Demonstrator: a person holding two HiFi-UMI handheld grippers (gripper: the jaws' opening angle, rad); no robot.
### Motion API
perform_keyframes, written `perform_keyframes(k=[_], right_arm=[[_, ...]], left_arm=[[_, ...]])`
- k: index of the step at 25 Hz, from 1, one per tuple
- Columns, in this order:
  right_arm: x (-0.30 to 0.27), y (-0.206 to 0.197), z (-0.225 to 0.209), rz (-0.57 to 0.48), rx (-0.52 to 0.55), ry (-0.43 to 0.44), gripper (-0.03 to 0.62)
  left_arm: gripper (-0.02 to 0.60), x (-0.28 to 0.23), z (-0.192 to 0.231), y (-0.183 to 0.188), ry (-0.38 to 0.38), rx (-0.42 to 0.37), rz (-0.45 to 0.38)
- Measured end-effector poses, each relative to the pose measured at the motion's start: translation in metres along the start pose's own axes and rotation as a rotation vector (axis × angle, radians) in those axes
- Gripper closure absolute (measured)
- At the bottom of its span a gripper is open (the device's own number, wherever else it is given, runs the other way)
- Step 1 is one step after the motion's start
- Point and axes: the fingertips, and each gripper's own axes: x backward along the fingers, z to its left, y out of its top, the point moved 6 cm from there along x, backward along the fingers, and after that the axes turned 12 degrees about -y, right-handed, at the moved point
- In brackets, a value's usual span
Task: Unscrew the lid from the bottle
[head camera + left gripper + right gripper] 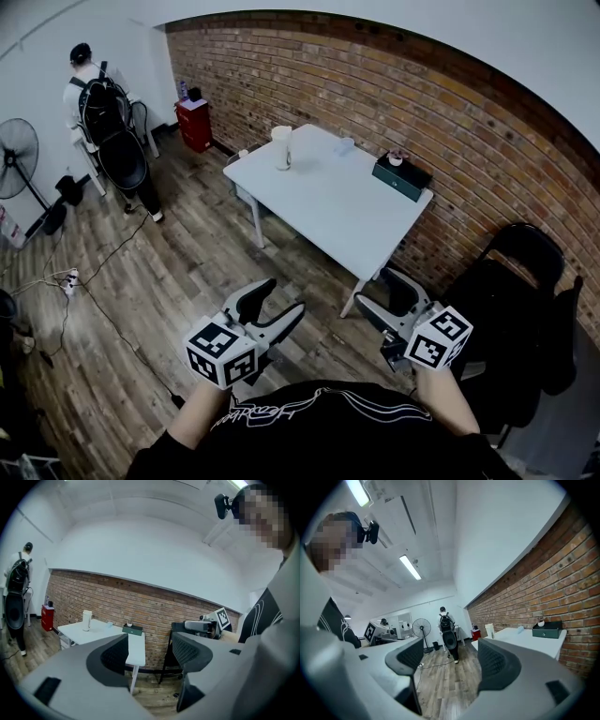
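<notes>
Operator standing back from the table (328,202), seen from the head view. The left tool (281,302) and right tool (380,298) are carried low and close to the body. Each has its jaws spread with nothing between them, and the two gripper views show only floor, wall and furniture through the gaps. The bottle (282,147), a pale upright cylinder with its lid (281,130) on, stands near the far left corner of the table, well apart from both tools. A green box (401,177) lies by the brick wall, away from the bottle. Judged stage: unscrewing not yet begun, since the table must first be reached. Open jaws suit the coming grasp, probably one tool steadying the body while the other turns the lid. A bystander (98,103) stands at the far wall, off the direct path.
</notes>
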Motion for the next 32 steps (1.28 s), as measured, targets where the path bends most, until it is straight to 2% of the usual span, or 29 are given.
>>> perform_keyframes(k=[5,9,13,19,26,32], right_arm=[[-0.022,-0.013,0.015,0.008,-0.014,-0.005,0.212],[-0.039,-0.025,0.023,0.031,-0.011,-0.008,0.201],[-0.061,-0.039,0.014,0.061,-0.004,-0.011,0.177],[-0.107,-0.049,-0.015,0.078,-0.056,-0.01,0.171],[-0.208,-0.046,-0.072,0.085,-0.079,-0.022,0.168],[-0.303,-0.022,-0.117,0.074,-0.008,-0.038,0.15]], left_arm=[[0.266,0.039,0.023,-0.01,0.057,0.033,-0.004],[0.259,0.058,0.041,-0.019,0.098,0.057,-0.011],[0.256,0.05,0.064,-0.03,0.113,0.08,0.002],[0.25,0.033,0.108,-0.031,0.111,0.104,0.021],[0.25,0.0,0.207,-0.02,0.145,0.128,0.062],[0.25,-0.048,0.303,0.003,0.146,0.137,0.105]])
